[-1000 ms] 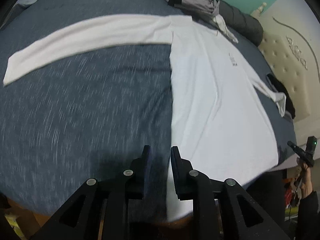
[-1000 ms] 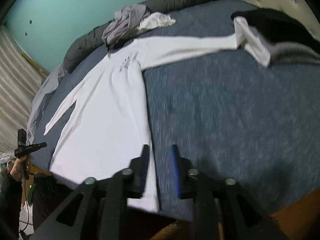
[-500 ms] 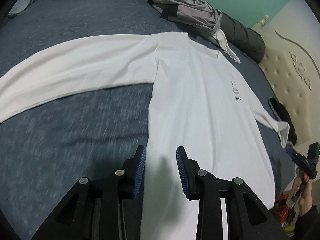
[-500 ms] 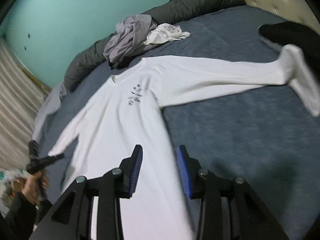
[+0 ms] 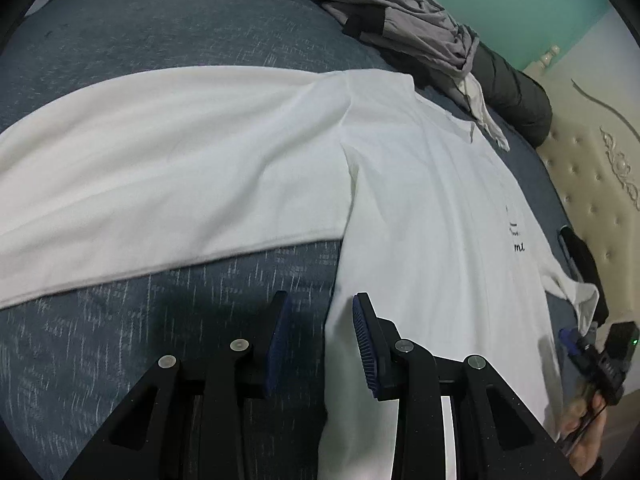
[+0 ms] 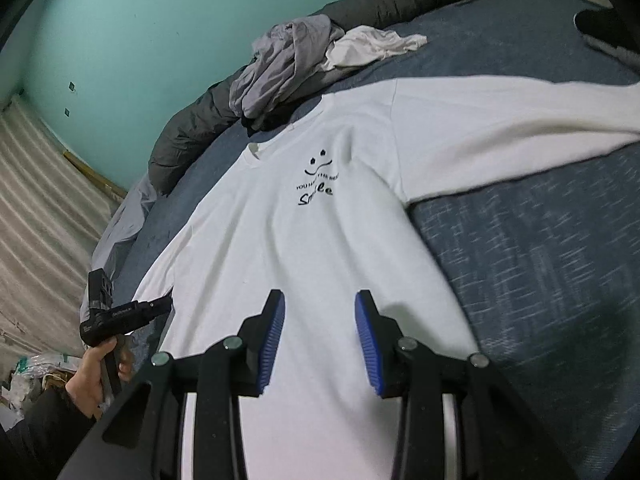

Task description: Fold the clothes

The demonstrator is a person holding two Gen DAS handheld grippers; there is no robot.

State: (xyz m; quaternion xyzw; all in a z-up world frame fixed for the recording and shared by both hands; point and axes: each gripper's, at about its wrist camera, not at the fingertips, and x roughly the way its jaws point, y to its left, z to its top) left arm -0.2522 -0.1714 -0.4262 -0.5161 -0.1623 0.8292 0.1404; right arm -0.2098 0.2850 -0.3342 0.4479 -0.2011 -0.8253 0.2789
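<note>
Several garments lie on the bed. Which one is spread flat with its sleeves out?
The white long-sleeved shirt with the black smile print, below both grippers. The grey garment and small white cloth lie crumpled behind it.

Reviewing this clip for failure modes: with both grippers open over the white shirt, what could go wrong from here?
1. The left gripper straddles the white shirt's side edge; closing may pinch the blue bedspread too.
2. The right gripper is over mid-body fabric, so it may bunch rather than fold cleanly.
3. The sleeve runs toward dark clothing and might drag it.
</note>
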